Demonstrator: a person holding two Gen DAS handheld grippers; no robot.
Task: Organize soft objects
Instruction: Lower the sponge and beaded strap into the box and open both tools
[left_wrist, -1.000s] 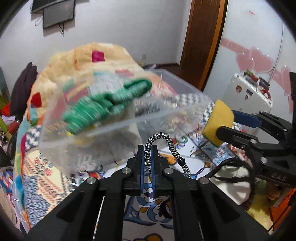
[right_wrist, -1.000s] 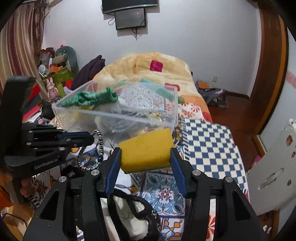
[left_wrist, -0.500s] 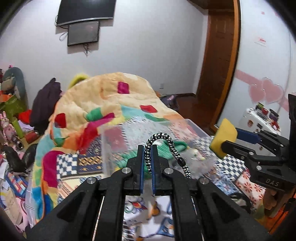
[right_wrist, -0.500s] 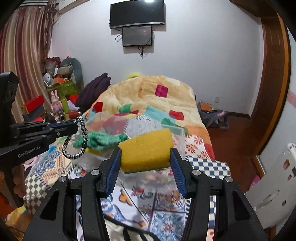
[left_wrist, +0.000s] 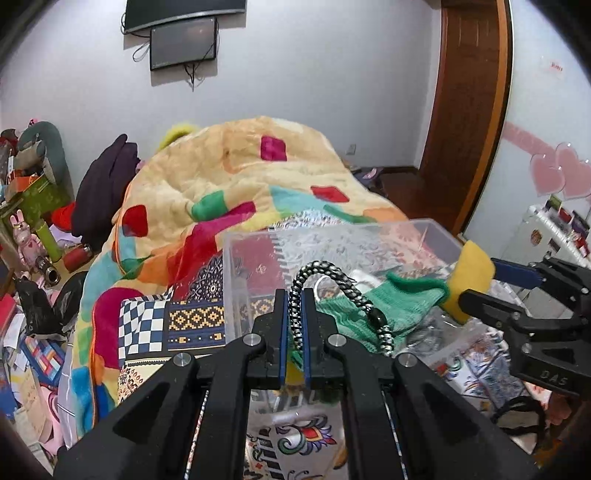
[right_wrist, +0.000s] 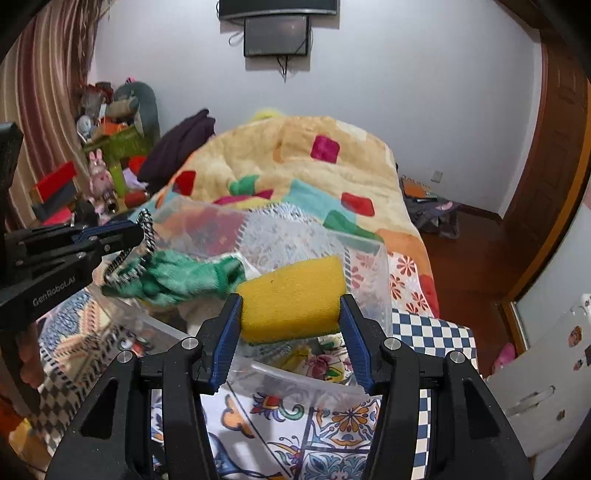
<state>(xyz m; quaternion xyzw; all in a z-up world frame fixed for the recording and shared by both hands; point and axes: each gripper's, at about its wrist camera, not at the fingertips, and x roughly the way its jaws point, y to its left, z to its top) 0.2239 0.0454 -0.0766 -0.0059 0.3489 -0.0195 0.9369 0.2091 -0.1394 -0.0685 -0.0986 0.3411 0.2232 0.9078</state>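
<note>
My left gripper (left_wrist: 294, 325) is shut on a black-and-white braided cord (left_wrist: 334, 286), held over the near rim of a clear plastic bin (left_wrist: 251, 273) on the bed. My right gripper (right_wrist: 290, 325) is shut on a yellow sponge (right_wrist: 291, 297), held above the bin (right_wrist: 365, 266). A green knitted cloth (left_wrist: 391, 306) lies in the bin, also in the right wrist view (right_wrist: 184, 277). The left gripper (right_wrist: 138, 236) with its cord (right_wrist: 146, 230) shows at the left of the right wrist view. The sponge (left_wrist: 469, 275) shows at the right of the left wrist view.
A patchwork blanket (left_wrist: 236, 184) is heaped behind the bin on the patterned bedsheet (right_wrist: 332, 424). Toys and boxes (right_wrist: 103, 155) clutter the left side. A wooden door (left_wrist: 472, 110) and a white cabinet (left_wrist: 546, 236) are at the right.
Both grippers have closed in on the bin: the cord and the sponge now hang over its opening, and the bin looks larger and nearer. Both grips are unchanged.
</note>
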